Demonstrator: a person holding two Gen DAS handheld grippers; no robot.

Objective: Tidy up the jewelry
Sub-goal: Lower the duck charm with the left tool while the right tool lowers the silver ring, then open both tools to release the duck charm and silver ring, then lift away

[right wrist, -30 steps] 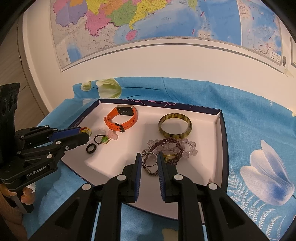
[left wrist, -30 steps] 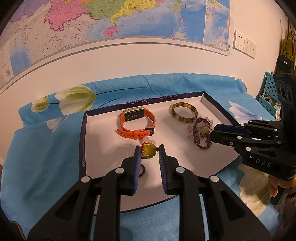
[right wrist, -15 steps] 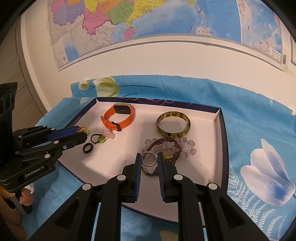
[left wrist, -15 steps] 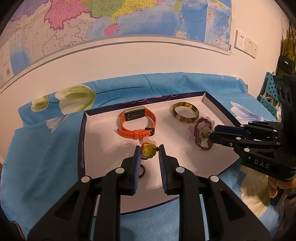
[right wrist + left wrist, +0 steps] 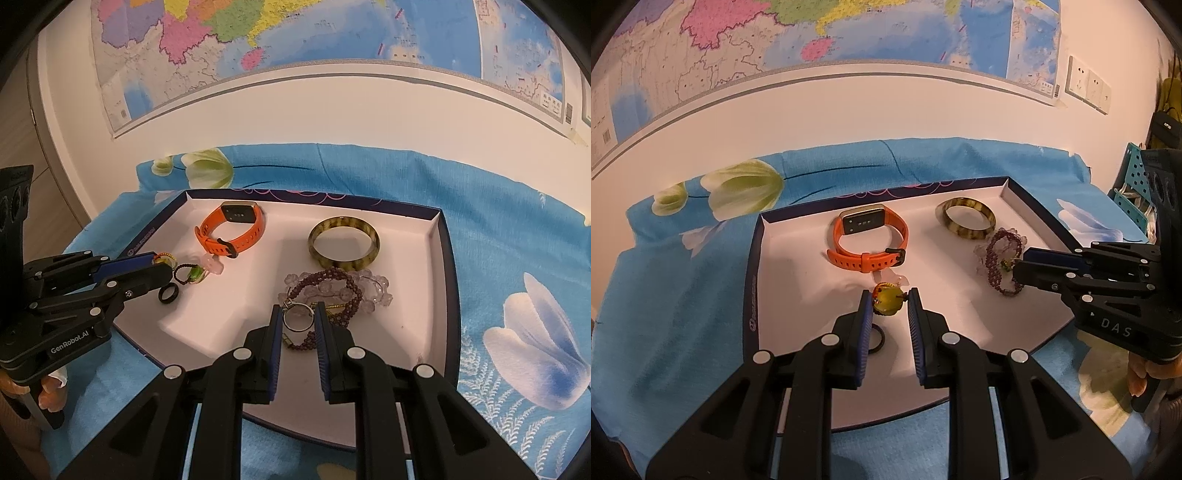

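A white tray with a dark blue rim (image 5: 753,280) (image 5: 448,280) lies on a blue flowered cloth. My left gripper (image 5: 888,301) is shut on a yellow-green bead charm (image 5: 885,300), held just above the tray floor; it also shows in the right wrist view (image 5: 162,260). My right gripper (image 5: 297,317) is shut on a silver ring (image 5: 297,320) over a purple bead bracelet (image 5: 332,280) (image 5: 997,258). An orange watch (image 5: 870,240) (image 5: 232,232), a mottled bangle (image 5: 966,219) (image 5: 343,242) and a black ring (image 5: 876,339) (image 5: 168,294) lie in the tray.
A pink crystal piece (image 5: 212,264) and a green bead loop (image 5: 192,275) lie beside the left gripper's tip. A wall with a map (image 5: 812,44) stands behind the cloth. Wall sockets (image 5: 1087,86) and a teal perforated rack (image 5: 1134,192) are at the right.
Both grippers have kept their grip. The right gripper has drawn slightly back and up with the silver ring. The left gripper has barely moved.
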